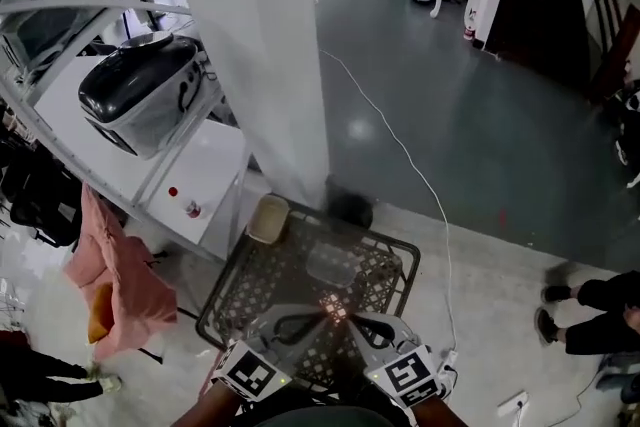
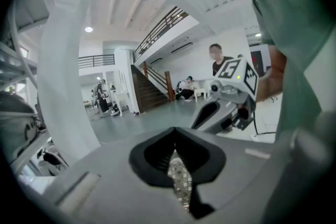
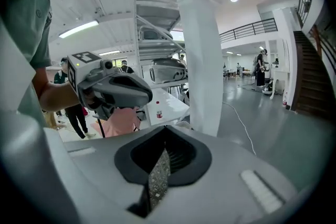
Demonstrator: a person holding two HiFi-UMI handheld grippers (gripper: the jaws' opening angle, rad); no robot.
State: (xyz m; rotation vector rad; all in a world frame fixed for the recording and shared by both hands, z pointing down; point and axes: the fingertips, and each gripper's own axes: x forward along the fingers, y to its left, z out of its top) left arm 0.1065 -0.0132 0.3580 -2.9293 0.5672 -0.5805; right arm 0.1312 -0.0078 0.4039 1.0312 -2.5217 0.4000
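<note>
My left claw [image 1: 312, 320] and my right claw [image 1: 358, 322] meet tip to tip just in front of me. Each one is closed on the same thin speckled strip [image 1: 335, 308]. In each gripper view it stands edge-on in the pinch, with the dark pads tight against both of its faces. I judge that gripping it from opposite ends holds the limp piece stretched and level, so it cannot fold. It hangs in the air over the black wire basket [image 1: 398, 257] on the floor, above a clear tub [image 1: 335, 265] that lies inside. A white pillar [image 1: 260, 45] rises just beyond the basket. A pink cloth [image 1: 115, 265] droops to my left, below the white surface [image 1: 215, 165] that carries a cooker [image 1: 145, 90].
</note>
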